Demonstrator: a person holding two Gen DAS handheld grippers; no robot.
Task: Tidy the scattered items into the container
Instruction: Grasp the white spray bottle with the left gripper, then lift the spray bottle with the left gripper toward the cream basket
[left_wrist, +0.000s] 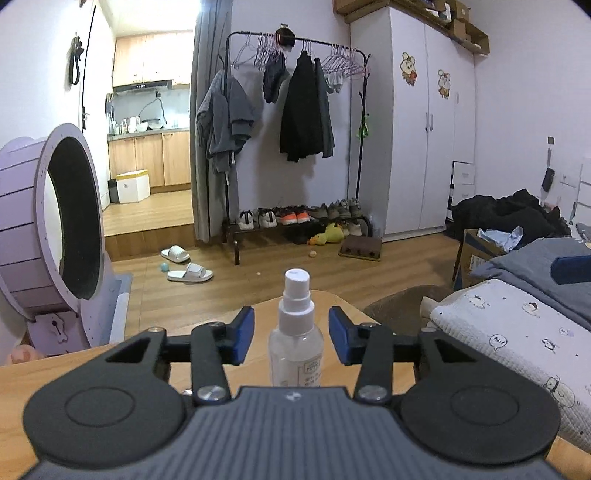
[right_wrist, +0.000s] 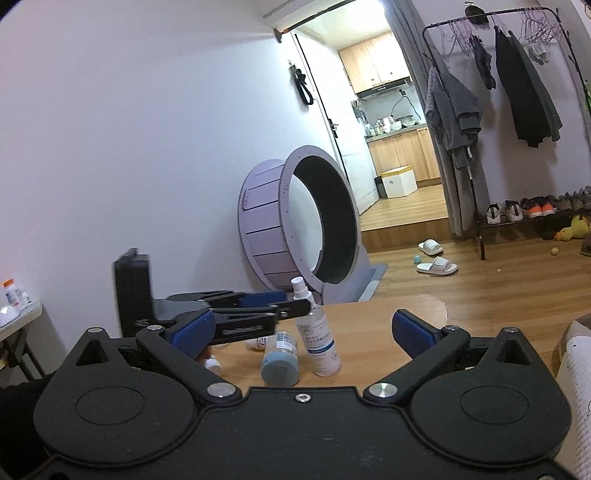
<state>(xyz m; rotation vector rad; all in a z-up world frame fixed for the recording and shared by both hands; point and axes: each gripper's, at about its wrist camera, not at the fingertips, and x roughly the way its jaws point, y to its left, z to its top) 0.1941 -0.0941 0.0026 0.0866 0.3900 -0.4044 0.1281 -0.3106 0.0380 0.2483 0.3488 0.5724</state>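
Note:
A clear spray bottle (left_wrist: 295, 332) with a white cap stands upright on the wooden table (left_wrist: 92, 365). My left gripper (left_wrist: 291, 334) is open, its blue pads on either side of the bottle with a gap to each. In the right wrist view the same bottle (right_wrist: 318, 338) stands mid-table with the left gripper (right_wrist: 255, 306) around it from the left. A blue-capped jar (right_wrist: 279, 360) lies on its side beside the bottle, and small white bottles (right_wrist: 258, 343) lie behind it. My right gripper (right_wrist: 301, 332) is open and empty, back from these items. No container is in view.
A purple cat wheel (right_wrist: 295, 221) stands on the floor left of the table. A bed with a white quilt (left_wrist: 517, 332) is at the right. A clothes rack (left_wrist: 295, 110), shoes and slippers (left_wrist: 188, 273) are across the wooden floor.

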